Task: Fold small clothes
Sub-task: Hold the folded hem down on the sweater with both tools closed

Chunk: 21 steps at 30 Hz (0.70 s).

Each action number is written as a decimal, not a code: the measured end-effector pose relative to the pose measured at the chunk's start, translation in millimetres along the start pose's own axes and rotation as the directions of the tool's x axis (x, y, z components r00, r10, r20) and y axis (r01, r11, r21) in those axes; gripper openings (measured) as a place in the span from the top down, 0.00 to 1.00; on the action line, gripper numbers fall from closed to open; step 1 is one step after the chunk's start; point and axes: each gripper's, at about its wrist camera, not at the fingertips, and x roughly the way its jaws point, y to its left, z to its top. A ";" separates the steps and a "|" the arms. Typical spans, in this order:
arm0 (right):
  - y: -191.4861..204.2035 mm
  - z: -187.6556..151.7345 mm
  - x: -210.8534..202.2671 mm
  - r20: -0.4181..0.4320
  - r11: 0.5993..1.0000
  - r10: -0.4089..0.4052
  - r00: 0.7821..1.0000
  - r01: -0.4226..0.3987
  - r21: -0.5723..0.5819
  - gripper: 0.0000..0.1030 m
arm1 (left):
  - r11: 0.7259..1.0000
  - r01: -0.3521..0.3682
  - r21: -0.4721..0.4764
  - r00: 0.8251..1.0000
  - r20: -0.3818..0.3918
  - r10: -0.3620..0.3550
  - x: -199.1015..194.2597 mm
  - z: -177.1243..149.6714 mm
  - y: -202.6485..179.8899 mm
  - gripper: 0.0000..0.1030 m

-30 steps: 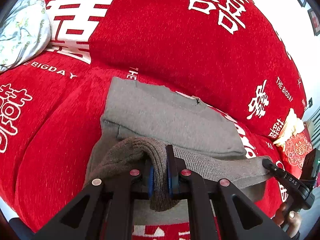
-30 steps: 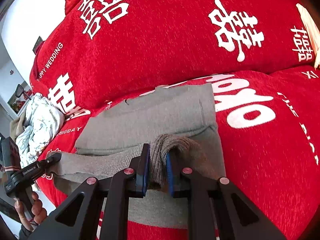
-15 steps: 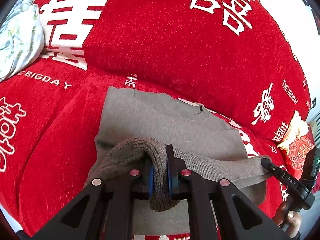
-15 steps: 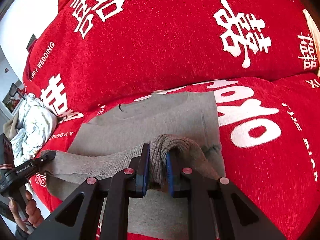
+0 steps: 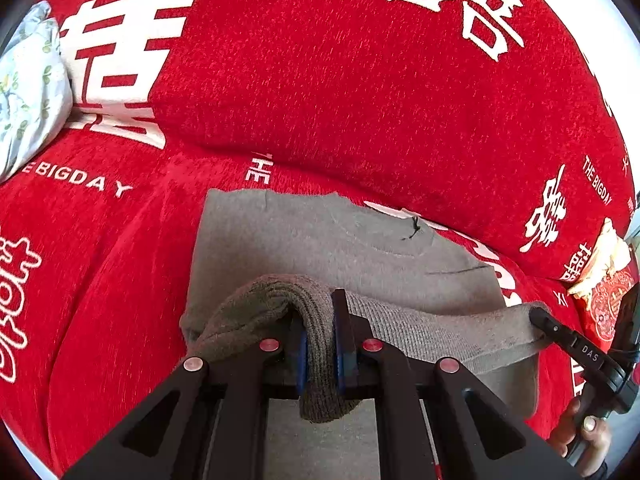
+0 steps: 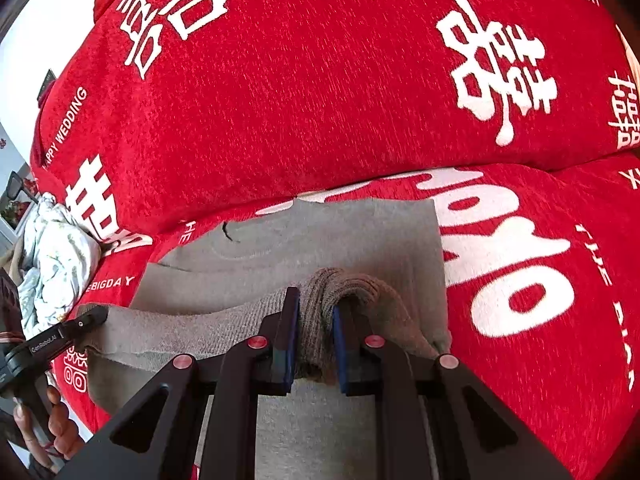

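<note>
sofa (image 5: 360, 92): red cover with white wedding characters filling the view | floral bedding (image 5: 28, 92): lying bunched at its left end | wall (image 6: 36, 12): white, showing behind | light: daylight falling bright and even

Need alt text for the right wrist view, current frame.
The right gripper is shut on the ribbed hem of a grey sweater lying on a red sofa cover. The left gripper pinches the hem's other end at far left.
</note>
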 end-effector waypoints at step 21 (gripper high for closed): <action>-5.8 39.4 49.2 -0.035 0.999 -0.030 0.999 0.030 0.019 0.83 | 0.999 -0.036 0.026 0.999 -0.033 0.037 43.2 40.7 -5.6 0.89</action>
